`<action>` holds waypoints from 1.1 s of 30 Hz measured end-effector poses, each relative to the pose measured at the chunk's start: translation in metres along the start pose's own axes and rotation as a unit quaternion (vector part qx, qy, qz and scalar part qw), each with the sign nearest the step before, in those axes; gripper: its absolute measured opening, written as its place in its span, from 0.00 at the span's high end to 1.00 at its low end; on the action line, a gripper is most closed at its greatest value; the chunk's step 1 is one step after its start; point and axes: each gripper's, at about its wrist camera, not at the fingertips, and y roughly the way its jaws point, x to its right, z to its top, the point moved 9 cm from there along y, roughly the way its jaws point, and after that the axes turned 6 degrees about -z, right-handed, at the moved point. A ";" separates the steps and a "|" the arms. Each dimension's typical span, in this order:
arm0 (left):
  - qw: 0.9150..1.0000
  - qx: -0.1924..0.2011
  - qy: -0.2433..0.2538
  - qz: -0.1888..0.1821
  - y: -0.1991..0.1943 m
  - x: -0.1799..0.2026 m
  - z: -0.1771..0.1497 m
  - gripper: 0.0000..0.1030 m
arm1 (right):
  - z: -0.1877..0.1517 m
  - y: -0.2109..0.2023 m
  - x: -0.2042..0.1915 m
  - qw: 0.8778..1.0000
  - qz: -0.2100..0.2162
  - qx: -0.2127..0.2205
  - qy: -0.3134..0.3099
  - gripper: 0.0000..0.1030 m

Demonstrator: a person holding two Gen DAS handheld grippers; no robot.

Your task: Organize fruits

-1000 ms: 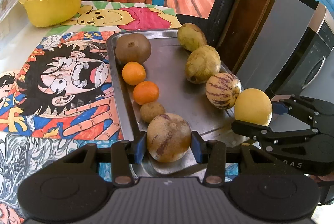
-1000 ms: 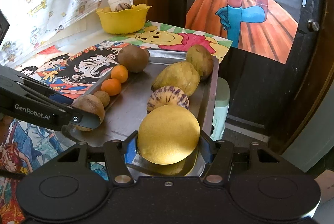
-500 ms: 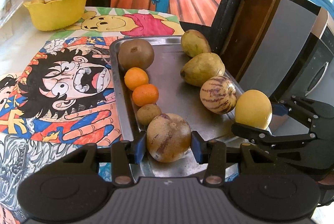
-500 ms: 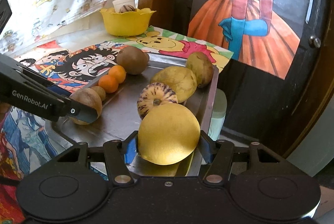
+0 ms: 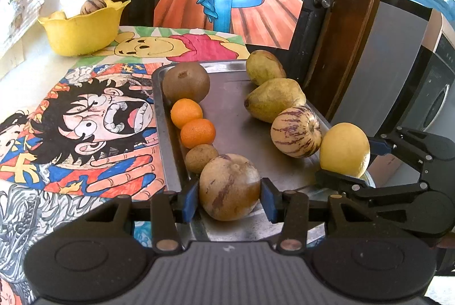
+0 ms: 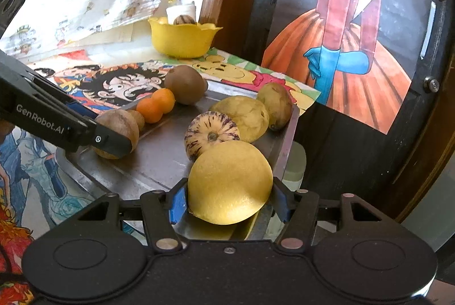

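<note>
Between left gripper [image 5: 229,198] fingers, brown fruit [image 5: 229,187]; yellow fruit [image 6: 229,182] in right gripper [image 6: 227,202].

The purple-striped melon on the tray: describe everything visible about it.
The striped melon is roundish, cream-yellow with broken purple streaks running toward a small brown stem scar, its skin smooth and whole. It lies on its side along the right edge of the steel tray, third in a row of fruit. It sits close against a green-yellow pear behind and the yellow fruit in front. Neither gripper holds it.
</note>
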 end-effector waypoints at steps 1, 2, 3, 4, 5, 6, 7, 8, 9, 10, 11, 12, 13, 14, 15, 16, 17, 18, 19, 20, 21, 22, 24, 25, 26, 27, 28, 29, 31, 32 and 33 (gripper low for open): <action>1.000 0.001 0.003 0.004 0.001 0.001 0.000 0.51 | -0.001 0.000 0.000 1.000 -0.001 0.005 0.001 0.40; 1.000 0.000 0.007 0.008 0.001 0.001 -0.001 0.50 | -0.001 -0.001 0.000 1.000 -0.001 0.010 0.001 0.40; 1.000 0.000 0.008 0.011 0.001 0.001 -0.001 0.50 | -0.002 -0.002 0.000 1.000 -0.001 0.014 0.003 0.40; 1.000 -0.001 0.009 0.015 0.001 0.002 -0.001 0.50 | -0.003 -0.002 0.001 1.000 -0.001 0.019 0.005 0.40; 1.000 0.000 0.010 0.019 0.001 0.003 -0.001 0.50 | -0.003 -0.002 0.001 1.000 -0.001 0.024 0.007 0.40; 1.000 0.001 0.009 0.023 0.001 0.003 -0.002 0.50 | -0.004 -0.002 0.002 1.000 -0.002 0.027 0.010 0.40; 1.000 0.004 0.007 0.027 0.001 0.003 -0.002 0.50 | -0.003 -0.003 0.002 1.000 -0.002 0.028 0.014 0.40; 0.999 0.006 0.005 0.031 0.002 0.004 -0.002 0.50 | -0.003 -0.004 0.003 0.999 0.001 0.028 0.020 0.39; 0.999 0.007 0.001 0.035 0.001 0.004 -0.003 0.50 | -0.004 -0.005 0.004 0.999 0.005 0.029 0.028 0.38; 0.999 0.010 -0.005 0.039 0.000 0.004 -0.003 0.50 | -0.003 -0.007 0.004 0.999 0.006 0.030 0.033 0.38; 0.999 0.013 -0.010 0.042 0.000 0.005 -0.003 0.50 | -0.003 -0.009 0.005 0.999 0.008 0.034 0.037 0.38; 0.999 0.015 -0.014 0.045 -0.001 0.005 -0.004 0.50 | -0.003 -0.011 0.005 0.998 0.011 0.039 0.041 0.37; 0.999 0.017 -0.017 0.048 -0.002 0.005 -0.006 0.50 | -0.004 -0.012 0.006 0.998 0.013 0.041 0.043 0.37; 0.998 0.019 -0.019 0.051 -0.004 0.006 -0.007 0.50 | -0.005 -0.013 0.006 0.998 0.015 0.043 0.046 0.37; 0.998 0.023 -0.020 0.054 -0.007 0.008 -0.008 0.50 | -0.005 -0.014 0.006 0.998 0.015 0.045 0.049 0.36; 0.998 0.026 -0.022 0.056 -0.010 0.009 -0.009 0.49 | -0.006 -0.016 0.006 0.997 0.016 0.048 0.053 0.36; 0.998 0.031 -0.024 0.058 -0.014 0.010 -0.011 0.49 | -0.006 -0.019 0.007 0.997 0.016 0.051 0.057 0.35; 0.997 0.034 -0.026 0.059 -0.017 0.011 -0.012 0.48 | -0.006 -0.021 0.007 0.996 0.017 0.054 0.062 0.34; 0.997 0.038 -0.027 0.059 -0.020 0.012 -0.014 0.47 | -0.006 -0.024 0.007 0.996 0.018 0.057 0.066 0.33; 0.997 0.042 -0.029 0.060 -0.024 0.013 -0.015 0.47 | -0.005 -0.026 0.007 0.996 0.019 0.060 0.069 0.31; 0.997 0.044 -0.030 0.061 -0.026 0.014 -0.016 0.46 | -0.004 -0.028 0.007 0.995 0.020 0.063 0.071 0.31; 0.996 0.048 -0.031 0.065 -0.030 0.014 -0.018 0.42 | -0.003 -0.031 0.006 0.995 0.020 0.066 0.074 0.30; 0.995 0.055 -0.034 0.074 -0.036 0.014 -0.021 0.39 | -0.001 -0.036 0.006 0.994 0.020 0.072 0.078 0.29; 0.995 0.058 -0.035 0.076 -0.039 0.015 -0.023 0.38 | 0.000 -0.038 0.006 0.994 0.020 0.074 0.080 0.28; 0.995 0.060 -0.037 0.076 -0.042 0.015 -0.024 0.36 | 0.000 -0.041 0.005 0.994 0.020 0.076 0.082 0.27; 0.994 0.063 -0.040 0.078 -0.044 0.014 -0.026 0.33 | 0.000 -0.043 0.005 0.993 0.020 0.079 0.083 0.27; 0.994 0.066 -0.043 0.081 -0.048 0.013 -0.027 0.31 | 0.001 -0.046 0.004 0.993 0.019 0.081 0.084 0.26; 0.993 0.070 -0.045 0.084 -0.051 0.013 -0.028 0.30 | 0.001 -0.049 0.004 0.993 0.018 0.084 0.086 0.24; 0.992 0.079 -0.051 0.087 -0.059 0.012 -0.029 0.25 | 0.002 -0.053 0.004 0.992 0.016 0.087 0.091 0.22; 0.991 0.083 -0.054 0.091 -0.063 0.011 -0.029 0.23 | 0.002 -0.055 0.004 0.991 0.015 0.089 0.095 0.21; 0.990 0.089 -0.056 0.097 -0.068 0.011 -0.030 0.20 | 0.003 -0.057 0.005 0.991 0.014 0.090 0.099 0.19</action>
